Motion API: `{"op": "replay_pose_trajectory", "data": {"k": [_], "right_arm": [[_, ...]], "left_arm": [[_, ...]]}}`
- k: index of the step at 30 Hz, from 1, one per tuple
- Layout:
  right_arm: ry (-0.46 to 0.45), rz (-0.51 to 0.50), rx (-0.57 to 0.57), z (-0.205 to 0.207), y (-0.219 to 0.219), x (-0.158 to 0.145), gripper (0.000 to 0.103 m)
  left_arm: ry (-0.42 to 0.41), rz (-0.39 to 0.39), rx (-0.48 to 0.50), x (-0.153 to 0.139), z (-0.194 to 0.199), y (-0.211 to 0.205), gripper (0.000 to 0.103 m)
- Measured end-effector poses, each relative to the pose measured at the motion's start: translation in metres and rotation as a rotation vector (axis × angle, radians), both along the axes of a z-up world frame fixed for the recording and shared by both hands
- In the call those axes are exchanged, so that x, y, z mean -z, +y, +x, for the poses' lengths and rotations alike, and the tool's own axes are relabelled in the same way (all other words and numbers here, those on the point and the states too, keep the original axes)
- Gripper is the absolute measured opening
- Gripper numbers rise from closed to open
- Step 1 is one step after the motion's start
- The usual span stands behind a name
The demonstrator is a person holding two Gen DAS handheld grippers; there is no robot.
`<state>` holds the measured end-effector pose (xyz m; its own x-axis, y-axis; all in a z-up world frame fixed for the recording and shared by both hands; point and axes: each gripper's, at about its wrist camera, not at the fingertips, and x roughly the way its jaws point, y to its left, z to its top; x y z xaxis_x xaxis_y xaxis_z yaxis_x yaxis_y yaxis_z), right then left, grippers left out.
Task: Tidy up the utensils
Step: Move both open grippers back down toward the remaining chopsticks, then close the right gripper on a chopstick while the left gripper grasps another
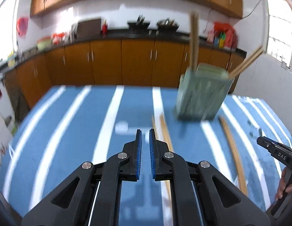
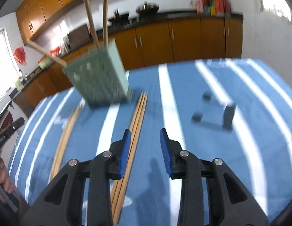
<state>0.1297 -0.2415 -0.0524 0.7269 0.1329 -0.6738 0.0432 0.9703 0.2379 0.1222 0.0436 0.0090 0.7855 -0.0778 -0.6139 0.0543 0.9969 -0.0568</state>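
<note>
On a blue-and-white striped surface [image 1: 74, 124], a green utensil holder [image 1: 201, 96] stands with chopsticks upright inside.
Two loose chopstick bundles [image 2: 135, 135] lie before it — the left gripper [image 1: 145, 137] nearly closed and empty, the right gripper [image 2: 145, 141] open, hovering over one bundle.

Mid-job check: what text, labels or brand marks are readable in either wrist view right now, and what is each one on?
"DAS": white letters on the black body of the right tongs, at the edge of the left wrist view.
White lettering on the left tongs, seen in the right wrist view: too blurred to read.
Pale mark on the blue striped tablecloth: blurred, unreadable.
Nothing else carries legible text.
</note>
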Motion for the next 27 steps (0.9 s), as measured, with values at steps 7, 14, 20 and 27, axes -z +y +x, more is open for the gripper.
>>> {"op": "replay_pose_trajectory", "data": {"k": [7,14,20,27], "right_arm": [[0.089,-0.017,-0.047,0.0,0.025,0.027,0.028],[0.115,-0.052,-0.058,0.003,0.033,0.036,0.026],[0.11,-0.076,-0.06,0.005,0.033,0.033,0.026],[0.119,-0.166,-0.037,0.009,0.034,0.036,0.016]], "left_arm": [[0.086,-0.04,-0.017,0.032,-0.007,0.009,0.009],[0.11,-0.046,-0.011,0.04,-0.009,0.003,0.009],[0.125,-0.05,-0.004,0.045,-0.008,-0.001,0.009],[0.136,-0.053,0.001,0.048,-0.007,-0.004,0.009]]}}
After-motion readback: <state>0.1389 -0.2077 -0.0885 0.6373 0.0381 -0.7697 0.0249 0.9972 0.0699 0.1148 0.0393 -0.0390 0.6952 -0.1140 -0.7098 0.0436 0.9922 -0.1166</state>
